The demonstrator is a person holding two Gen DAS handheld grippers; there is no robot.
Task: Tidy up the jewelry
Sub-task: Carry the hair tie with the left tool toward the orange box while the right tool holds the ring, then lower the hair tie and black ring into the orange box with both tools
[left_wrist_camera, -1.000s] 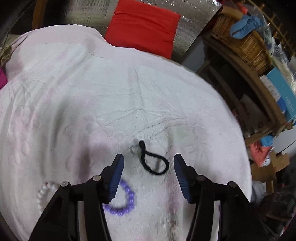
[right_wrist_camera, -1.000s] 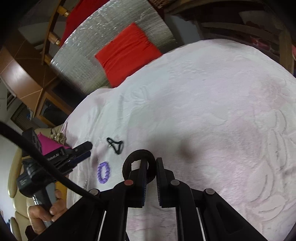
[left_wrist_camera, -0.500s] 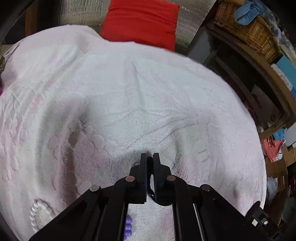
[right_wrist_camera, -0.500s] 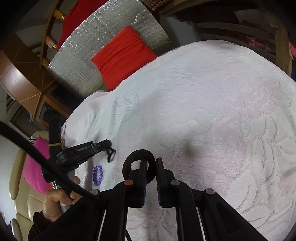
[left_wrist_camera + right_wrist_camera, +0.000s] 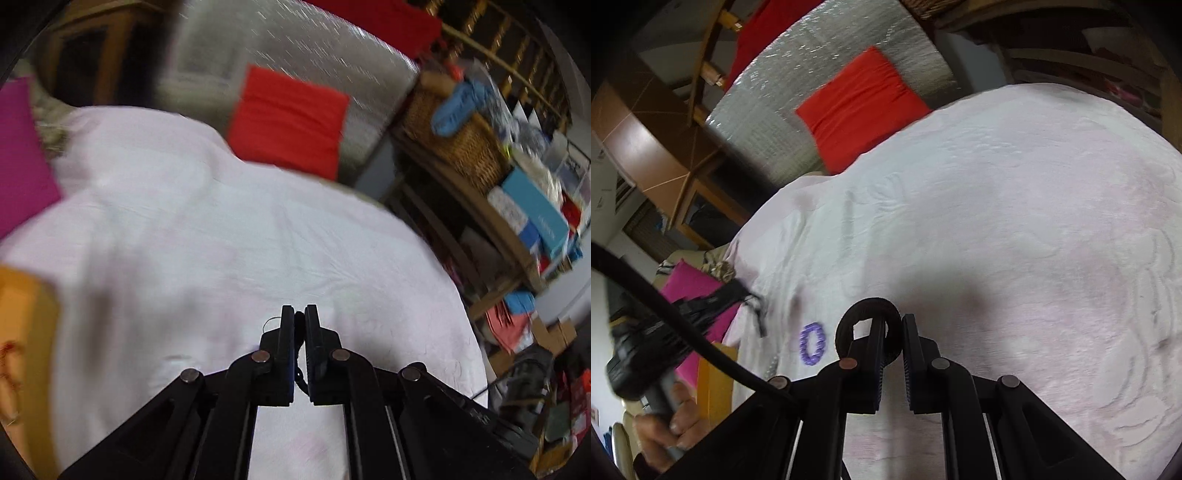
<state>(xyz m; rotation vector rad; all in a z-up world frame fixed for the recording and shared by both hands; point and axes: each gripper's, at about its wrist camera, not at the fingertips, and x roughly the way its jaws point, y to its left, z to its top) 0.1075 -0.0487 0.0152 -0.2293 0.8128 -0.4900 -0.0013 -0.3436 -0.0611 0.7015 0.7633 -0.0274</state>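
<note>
My left gripper [image 5: 299, 314] is shut on a black cord bracelet [image 5: 300, 376] and holds it above the white bedspread [image 5: 221, 240]; a thin metal ring [image 5: 270, 323] sticks out beside its tip. In the right wrist view the left gripper [image 5: 753, 295] is at the left with the cord dangling from it. My right gripper [image 5: 894, 325] is shut on a black ring-shaped band [image 5: 866, 314]. A purple bead bracelet [image 5: 812, 343] lies on the bedspread [image 5: 1015, 221] to the left of it.
An orange box [image 5: 26, 350] stands at the left edge and also shows in the right wrist view [image 5: 716, 380]. A magenta cushion [image 5: 18, 155] and a red cushion [image 5: 291, 118] lie beyond. Wicker basket [image 5: 469, 147] and cluttered shelves stand at the right.
My left gripper closed on the black cord bracelet and lifted it off the bedspread, moving left toward the orange box. My right gripper kept its hold on the black band and stayed put.
</note>
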